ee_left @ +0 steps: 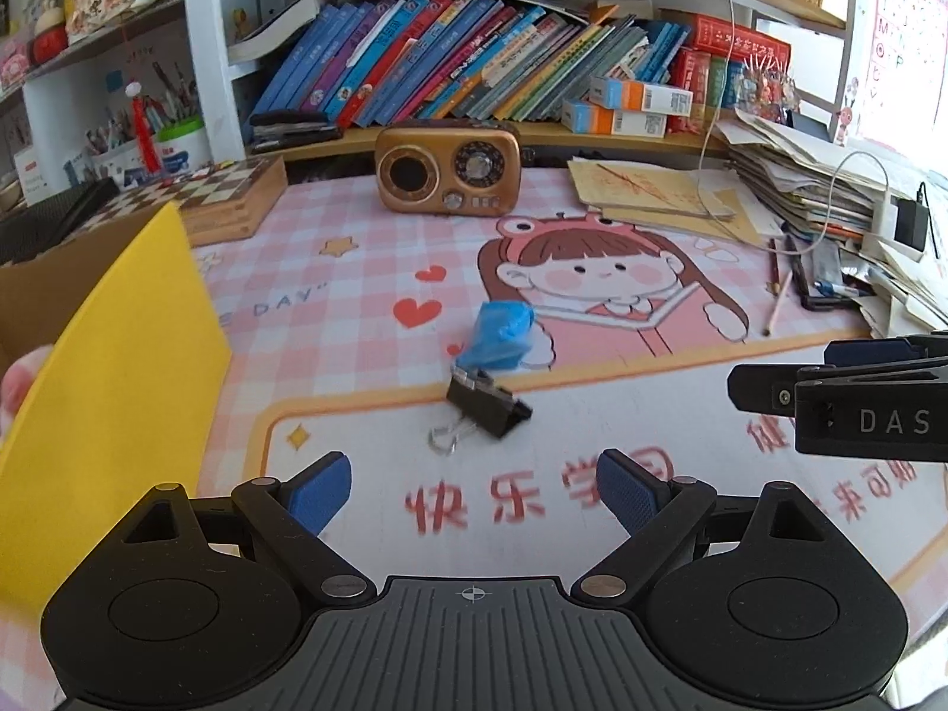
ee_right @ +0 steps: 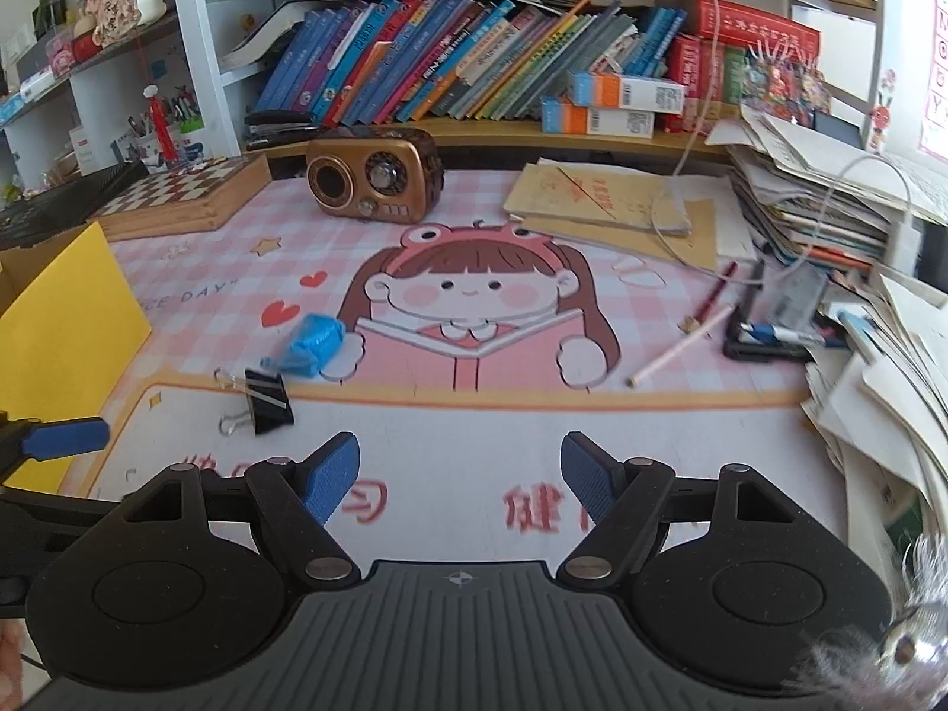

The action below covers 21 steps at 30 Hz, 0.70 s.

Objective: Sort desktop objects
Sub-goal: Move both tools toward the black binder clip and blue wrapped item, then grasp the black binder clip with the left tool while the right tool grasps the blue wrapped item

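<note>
A black binder clip [ee_left: 486,409] lies on the pink cartoon desk mat [ee_left: 367,272], with a small blue crumpled wrapper [ee_left: 497,335] just behind it. Both also show in the right wrist view, the clip [ee_right: 266,400] and the wrapper [ee_right: 314,343] at left of centre. My left gripper [ee_left: 474,489] is open and empty, hovering just short of the clip. My right gripper [ee_right: 459,477] is open and empty over the mat's white front part, to the right of the clip. The right gripper also shows at the right edge of the left wrist view [ee_left: 841,397].
A yellow-lined cardboard box [ee_left: 112,367] stands at the left. A brown retro radio [ee_left: 447,169], a wooden chessboard box [ee_left: 219,195] and a bookshelf stand behind. Notebooks [ee_right: 598,195], pencils [ee_right: 681,346], pens and a tall paper stack [ee_right: 841,207] crowd the right side.
</note>
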Motion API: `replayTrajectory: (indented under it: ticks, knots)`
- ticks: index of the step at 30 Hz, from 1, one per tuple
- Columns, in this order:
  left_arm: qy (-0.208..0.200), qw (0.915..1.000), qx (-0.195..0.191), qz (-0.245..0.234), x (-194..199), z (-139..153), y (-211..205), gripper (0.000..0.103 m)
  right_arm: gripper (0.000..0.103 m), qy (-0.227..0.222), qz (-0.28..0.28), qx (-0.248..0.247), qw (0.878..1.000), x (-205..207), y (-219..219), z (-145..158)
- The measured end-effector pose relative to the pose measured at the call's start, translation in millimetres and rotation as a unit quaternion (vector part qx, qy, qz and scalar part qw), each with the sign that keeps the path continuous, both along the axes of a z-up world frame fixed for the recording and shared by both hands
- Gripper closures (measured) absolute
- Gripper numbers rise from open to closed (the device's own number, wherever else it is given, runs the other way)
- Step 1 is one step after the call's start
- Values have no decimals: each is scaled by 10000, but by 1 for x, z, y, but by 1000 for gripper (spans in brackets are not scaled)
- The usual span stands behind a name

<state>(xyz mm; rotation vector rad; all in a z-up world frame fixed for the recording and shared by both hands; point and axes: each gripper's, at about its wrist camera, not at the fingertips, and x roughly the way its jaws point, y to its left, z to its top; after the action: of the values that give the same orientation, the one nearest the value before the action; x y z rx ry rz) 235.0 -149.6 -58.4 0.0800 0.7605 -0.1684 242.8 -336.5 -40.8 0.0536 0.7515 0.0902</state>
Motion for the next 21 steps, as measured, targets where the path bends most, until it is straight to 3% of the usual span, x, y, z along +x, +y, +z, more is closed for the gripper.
replayTrajectory:
  ticks: [11,13,21]
  knots:
    - [70,9998,17,-199,46,-17,-11,13,29,-12,69,12,10000,30,-3,0]
    - [153,9996,3,-238,53,-22,-9,20,29,1,44,4,10000,34,-6,-1]
    - [355,9982,-108,-475,74,-34,-7,29,29,80,-47,1,10000,43,-14,-5]
